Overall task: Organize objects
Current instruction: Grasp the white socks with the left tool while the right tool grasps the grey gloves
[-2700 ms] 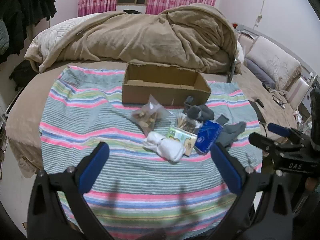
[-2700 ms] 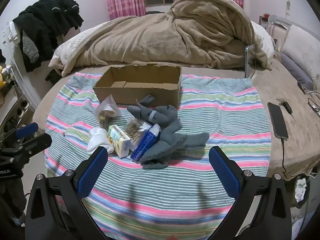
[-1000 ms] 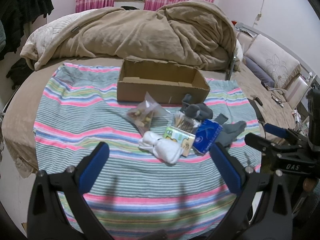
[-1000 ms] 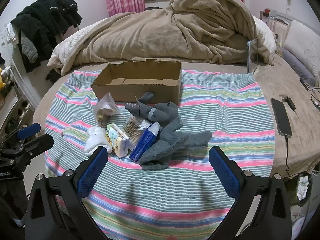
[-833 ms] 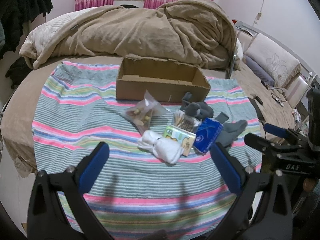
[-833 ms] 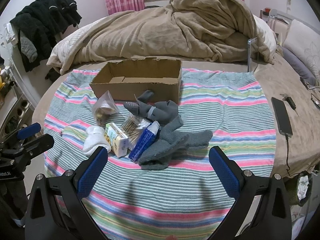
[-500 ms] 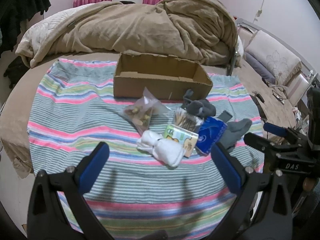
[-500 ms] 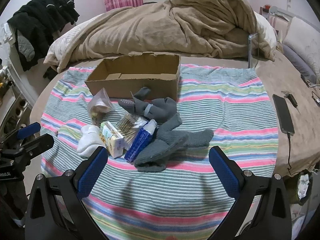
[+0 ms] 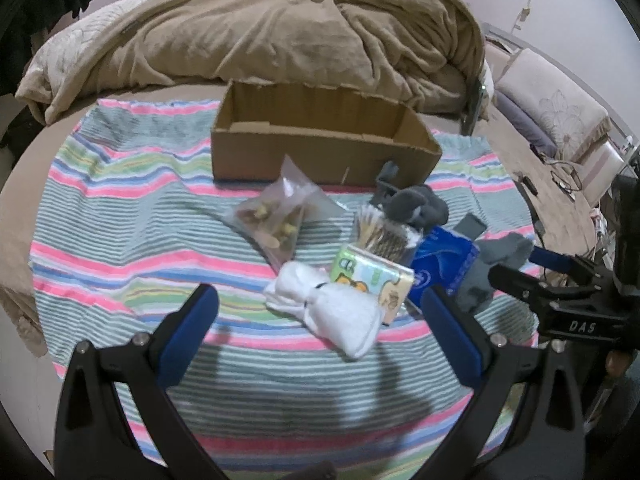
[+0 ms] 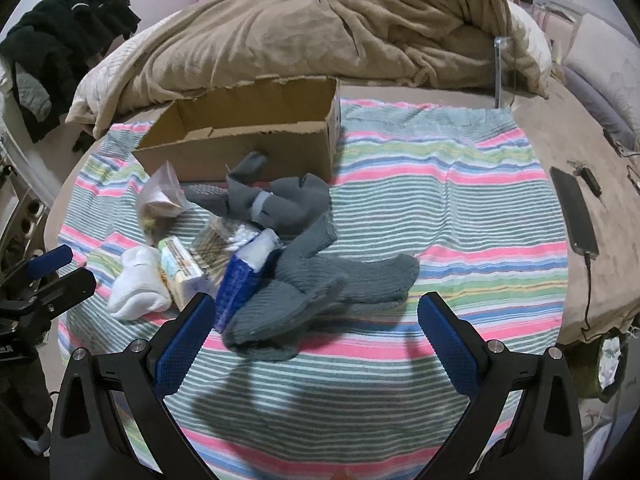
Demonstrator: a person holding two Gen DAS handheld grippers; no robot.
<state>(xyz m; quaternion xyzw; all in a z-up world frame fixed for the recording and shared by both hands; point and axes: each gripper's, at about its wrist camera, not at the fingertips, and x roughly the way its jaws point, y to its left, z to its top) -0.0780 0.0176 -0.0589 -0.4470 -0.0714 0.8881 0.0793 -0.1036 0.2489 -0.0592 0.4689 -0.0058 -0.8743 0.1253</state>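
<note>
Both grippers, left [image 9: 318, 304] and right [image 10: 312, 306], gape wide, holding nothing; gray socks [image 10: 316, 276] half-bury the blue pack [image 10: 236, 280], bag [image 9: 280, 216] contents blurry.

The open brown box [image 9: 320, 152] is of matt corrugated cardboard with rough torn edges. It stands on a striped towel [image 9: 120, 208] of soft woven cloth with fine ribs. The rolled white socks [image 9: 332, 312] and the grey socks [image 10: 320, 280] are knitted and matt. The clear small bag [image 9: 280, 216] is thin shiny plastic, and the blue tissue pack [image 9: 444, 264] has a glossy wrapper. The beige blanket [image 9: 280, 36] looks like plush fleece. The black flat phone [image 10: 574, 210] is smooth and glossy.
</note>
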